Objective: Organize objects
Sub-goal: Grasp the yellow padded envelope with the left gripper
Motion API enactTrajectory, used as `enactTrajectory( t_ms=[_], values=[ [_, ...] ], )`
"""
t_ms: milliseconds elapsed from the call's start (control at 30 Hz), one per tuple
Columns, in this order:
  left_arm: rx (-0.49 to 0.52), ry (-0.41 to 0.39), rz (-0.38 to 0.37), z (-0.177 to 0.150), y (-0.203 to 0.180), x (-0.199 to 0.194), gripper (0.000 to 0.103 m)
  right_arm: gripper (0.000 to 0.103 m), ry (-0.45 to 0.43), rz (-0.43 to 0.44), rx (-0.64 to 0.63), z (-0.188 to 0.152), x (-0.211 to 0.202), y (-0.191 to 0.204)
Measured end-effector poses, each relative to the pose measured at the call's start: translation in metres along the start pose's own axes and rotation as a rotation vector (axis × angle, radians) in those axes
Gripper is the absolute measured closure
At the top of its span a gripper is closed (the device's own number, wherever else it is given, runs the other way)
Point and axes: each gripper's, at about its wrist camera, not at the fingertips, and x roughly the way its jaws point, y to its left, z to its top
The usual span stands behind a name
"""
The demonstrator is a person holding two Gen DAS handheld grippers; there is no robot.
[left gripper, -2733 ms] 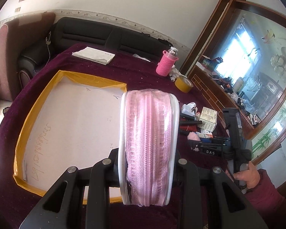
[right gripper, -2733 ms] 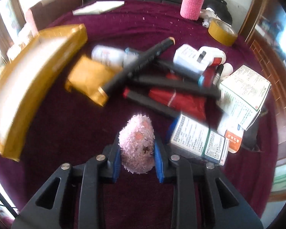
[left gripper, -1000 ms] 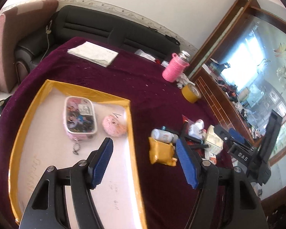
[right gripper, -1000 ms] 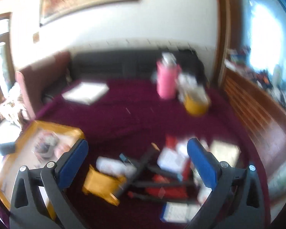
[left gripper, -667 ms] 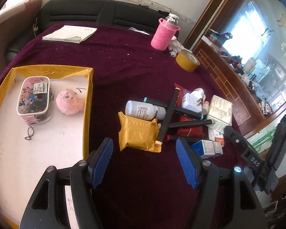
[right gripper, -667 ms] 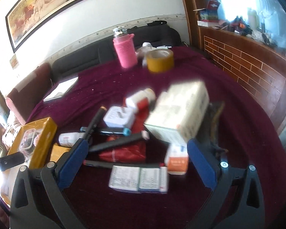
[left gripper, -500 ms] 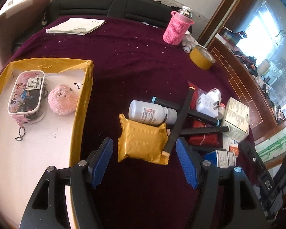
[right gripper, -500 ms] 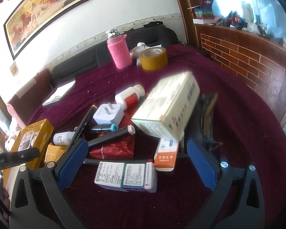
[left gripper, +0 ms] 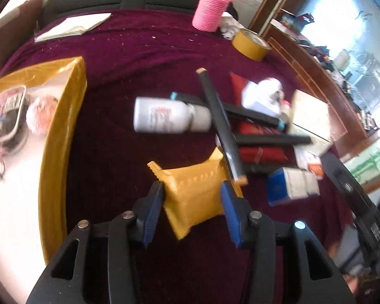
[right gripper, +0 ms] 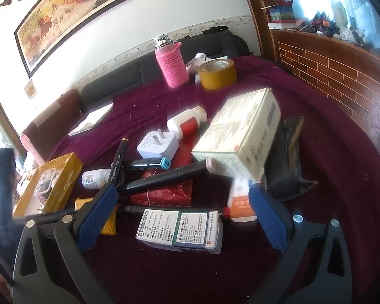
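Left gripper [left gripper: 191, 211]: jaws just closed in, blue pads pressed on either side of a yellow foil packet [left gripper: 197, 195], which buckles between them on the maroon tablecloth [left gripper: 129, 58]. At 1 o'clock from the packet, touching its far corner: black marker [left gripper: 219, 124], lying across a white pill bottle [left gripper: 164, 119] at 11 o'clock and over two further dark pens [left gripper: 253, 115]. At 2 o'clock: red pouch [left gripper: 263, 152], white charger plug [left gripper: 261, 96], cream carton [left gripper: 314, 116]; at 3 o'clock, blue-and-white medicine box [left gripper: 293, 186]. At 10 o'clock, well apart: yellow-taped tray [left gripper: 54, 136] holding a cartoon-print case [left gripper: 6, 111] and a pink pompom [left gripper: 40, 114], side by side. At 12 o'clock, far edge: pink-sleeved flask [left gripper: 211, 12], tape roll [left gripper: 250, 43], notepad [left gripper: 73, 26]. Right gripper [right gripper: 183, 211]: jaws spread wide, grasping nothing, poised over the same heap. Between its pads: the medicine box [right gripper: 181, 228]; at 12 o'clock the red pouch [right gripper: 164, 192], pens and charger plug [right gripper: 157, 148]; at 1 o'clock the cream carton [right gripper: 240, 131], tilted, with a white-and-orange box [right gripper: 240, 202] beneath and a dark pouch [right gripper: 287, 162] at 2 o'clock. At 10 o'clock: tray [right gripper: 50, 185].
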Motion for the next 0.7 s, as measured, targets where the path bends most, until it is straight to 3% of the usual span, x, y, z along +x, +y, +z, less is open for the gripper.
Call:
enactTrajectory(
  t_ms=[133,300,467,533,633,700],
  values=[
    [0.002,-0.030,-0.066,-0.017,-0.002,-0.033,0.062,0.000,0.013,-0.002,0.015,-0.001,0.001,-0.004],
    [0.059,-0.060,-0.013,-0.017,-0.005,-0.041,0.051,0.000,0.033,-0.008,0.025,-0.001,0.005,-0.006],
    [0.343,-0.055,0.058,-0.014,-0.036,-0.032,0.051,0.000,0.039,-0.021,0.026,-0.002,0.006,-0.006],
    [0.464,-0.022,0.079,-0.014,-0.049,-0.025,0.044,0.000,0.048,-0.024,0.029,-0.002,0.008,-0.007],
    [0.550,0.007,0.162,-0.010,-0.059,-0.008,0.044,0.000,0.051,-0.023,0.033,-0.002,0.009,-0.007],
    [0.552,0.020,0.189,-0.004,-0.059,0.004,0.044,0.000,0.049,-0.026,0.034,-0.002,0.009,-0.007]
  ],
)
